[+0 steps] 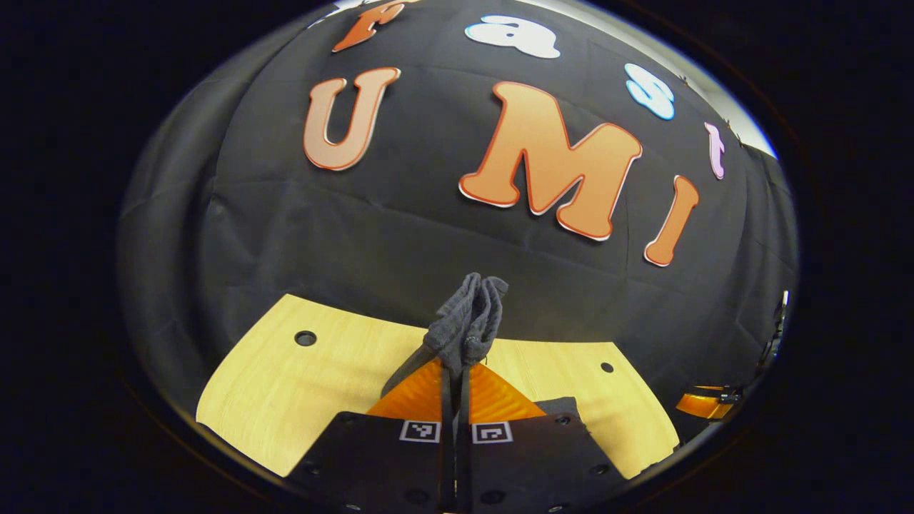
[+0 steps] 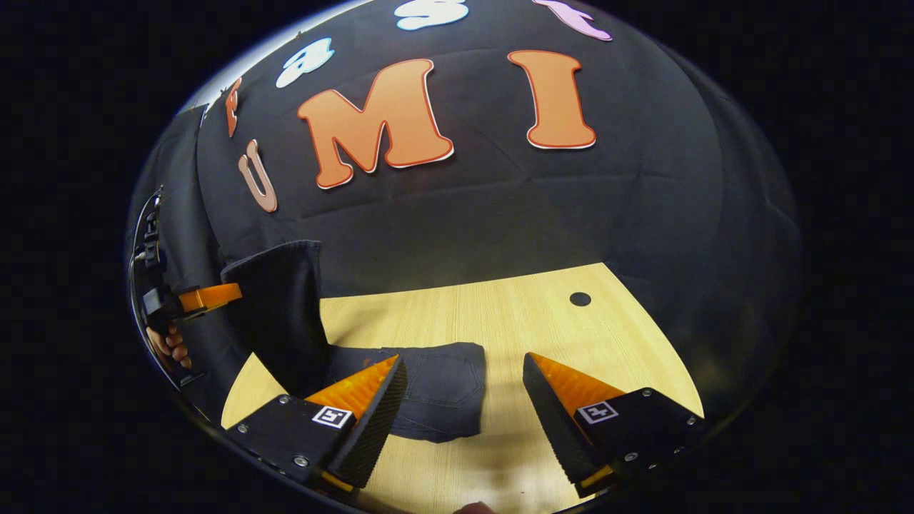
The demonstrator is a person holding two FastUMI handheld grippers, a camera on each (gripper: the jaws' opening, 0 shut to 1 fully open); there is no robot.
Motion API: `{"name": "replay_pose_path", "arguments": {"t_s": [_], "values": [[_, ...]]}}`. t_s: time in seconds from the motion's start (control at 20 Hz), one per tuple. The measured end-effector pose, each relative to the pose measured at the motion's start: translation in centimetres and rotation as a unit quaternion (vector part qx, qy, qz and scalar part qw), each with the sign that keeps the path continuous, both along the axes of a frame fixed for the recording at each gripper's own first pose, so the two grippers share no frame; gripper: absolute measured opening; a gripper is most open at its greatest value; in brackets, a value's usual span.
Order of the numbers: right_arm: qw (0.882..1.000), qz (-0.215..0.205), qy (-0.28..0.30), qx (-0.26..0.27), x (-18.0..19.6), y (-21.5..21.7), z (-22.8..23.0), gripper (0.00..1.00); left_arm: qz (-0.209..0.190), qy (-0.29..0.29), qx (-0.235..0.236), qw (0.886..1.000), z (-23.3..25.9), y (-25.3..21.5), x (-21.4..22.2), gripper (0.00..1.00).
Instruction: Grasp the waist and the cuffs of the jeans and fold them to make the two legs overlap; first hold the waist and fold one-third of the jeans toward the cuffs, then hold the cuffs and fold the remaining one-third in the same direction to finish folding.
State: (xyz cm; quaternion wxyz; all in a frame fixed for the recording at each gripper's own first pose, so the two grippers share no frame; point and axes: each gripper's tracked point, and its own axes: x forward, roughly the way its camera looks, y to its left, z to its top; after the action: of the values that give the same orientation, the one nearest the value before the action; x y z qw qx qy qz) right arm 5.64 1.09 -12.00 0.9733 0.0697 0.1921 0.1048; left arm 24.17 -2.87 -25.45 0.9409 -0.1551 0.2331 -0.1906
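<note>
A pale wooden table (image 2: 500,314) carries my dark jeans (image 2: 435,392), one end flat on the wood, the other raised at the left. My left tool (image 1: 455,371) is clamped tight on a bunched wad of that denim, held up above the table. My right tool (image 2: 464,400) gapes wide, gripping nothing, just over the flat part. I judge the folding mid-way, unfinished. The right gripper view adds the far-off left tool and the hand (image 2: 171,346) holding it.
</note>
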Motion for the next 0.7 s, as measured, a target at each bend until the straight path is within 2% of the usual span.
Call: {"name": "replay_pose_path", "arguments": {"t_s": [0.35,0.7], "values": [[1.0,-0.015,0.014,0.02,-0.4,-3.6,-1.8,0.99,-0.071,0.032,0.046,0.996,-1.2,-11.9,-0.6,0.02],[0.999,-0.018,0.025,0.026,-0.7,-4.9,-2.8,0.99,-0.142,0.053,0.074,0.986,-3.1,-20.1,-4.3,0.02]]}}
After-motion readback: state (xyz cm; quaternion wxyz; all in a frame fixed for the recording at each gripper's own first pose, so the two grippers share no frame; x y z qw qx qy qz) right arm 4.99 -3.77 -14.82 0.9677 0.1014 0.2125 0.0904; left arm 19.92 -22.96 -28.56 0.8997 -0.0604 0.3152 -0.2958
